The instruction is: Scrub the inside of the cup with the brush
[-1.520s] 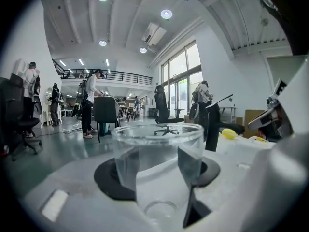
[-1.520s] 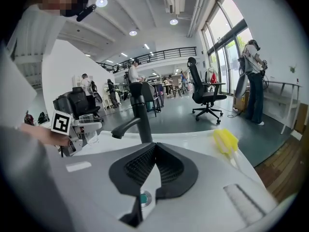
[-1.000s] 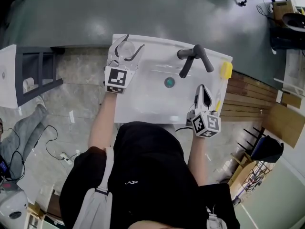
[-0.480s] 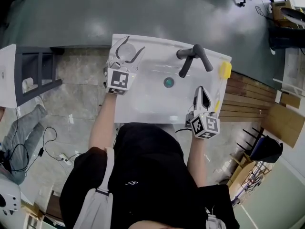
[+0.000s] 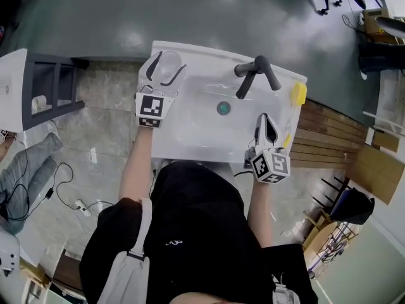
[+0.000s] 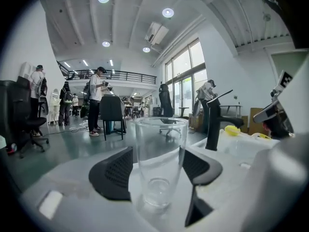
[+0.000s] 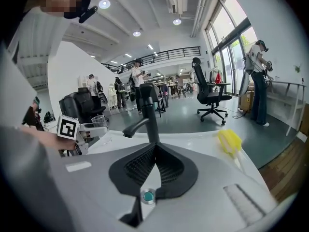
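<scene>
The left gripper (image 5: 161, 66) reaches to the sink's (image 5: 190, 138) upper-left corner. Its jaws, just opening, stand spread around the upright glass cup (image 6: 159, 163). At right, the right gripper (image 5: 266, 120) has its empty jaws pressed together near the yellow brush (image 5: 299, 93).

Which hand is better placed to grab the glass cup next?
Left. The left gripper has just opened its jaws wider and straddles the cup without gripping it. The right gripper is shut across the sink, nearer the yellow brush.
</scene>
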`<state>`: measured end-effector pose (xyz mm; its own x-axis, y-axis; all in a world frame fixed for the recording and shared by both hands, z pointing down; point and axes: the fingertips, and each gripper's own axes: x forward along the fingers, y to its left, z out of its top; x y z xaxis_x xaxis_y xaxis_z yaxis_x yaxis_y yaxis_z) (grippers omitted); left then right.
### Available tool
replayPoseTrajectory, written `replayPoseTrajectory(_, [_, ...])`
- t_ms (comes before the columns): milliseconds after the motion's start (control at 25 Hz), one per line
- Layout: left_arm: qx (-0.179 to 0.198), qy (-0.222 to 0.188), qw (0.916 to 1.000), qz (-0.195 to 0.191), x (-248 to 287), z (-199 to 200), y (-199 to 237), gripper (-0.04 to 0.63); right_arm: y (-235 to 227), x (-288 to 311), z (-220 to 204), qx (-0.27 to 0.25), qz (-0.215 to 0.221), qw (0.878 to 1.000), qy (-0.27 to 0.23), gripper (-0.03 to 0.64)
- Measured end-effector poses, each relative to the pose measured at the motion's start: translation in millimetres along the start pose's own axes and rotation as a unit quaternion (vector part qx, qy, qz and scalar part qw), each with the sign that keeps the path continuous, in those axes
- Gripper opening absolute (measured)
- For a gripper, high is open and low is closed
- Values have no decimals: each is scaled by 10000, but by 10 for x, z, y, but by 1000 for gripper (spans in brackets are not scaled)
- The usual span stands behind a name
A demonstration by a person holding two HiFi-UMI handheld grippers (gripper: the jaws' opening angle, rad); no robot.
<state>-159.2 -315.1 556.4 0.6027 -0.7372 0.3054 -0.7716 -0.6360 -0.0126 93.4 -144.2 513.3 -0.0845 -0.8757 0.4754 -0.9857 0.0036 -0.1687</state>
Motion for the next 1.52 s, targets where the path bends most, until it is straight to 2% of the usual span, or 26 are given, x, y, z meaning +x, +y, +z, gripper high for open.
replayPoseTrajectory(200, [-82, 56, 9995, 299, -226, 26, -68, 314, -35, -75, 39, 47, 263, 9995, -144, -8])
replayPoseTrajectory(400, [58, 208, 9976, 662, -523, 90, -177, 314, -24, -114, 130, 74, 578, 9976, -374, -8])
replayPoseTrajectory(560, [42, 164, 9963, 842, -718, 247, -320, 313, -9, -141, 251, 67, 812, 9950, -583, -8])
replayPoseTrajectory(760, [-175, -119, 9947, 1005, -934, 524, -526, 310, 26, -192, 408, -21, 1088, 9904, -855, -8])
replayPoseTrajectory(1120, [59, -534, 9926, 1088, -964, 1086, -1125, 247, -52, -333, 947, -14, 1223, 9798, -1581, -8])
replayPoseTrajectory(1520, [-308, -954, 9841, 1470, -965, 1704, -1600, 160, -177, -617, 1547, 140, 1195, 9680, -2203, -8])
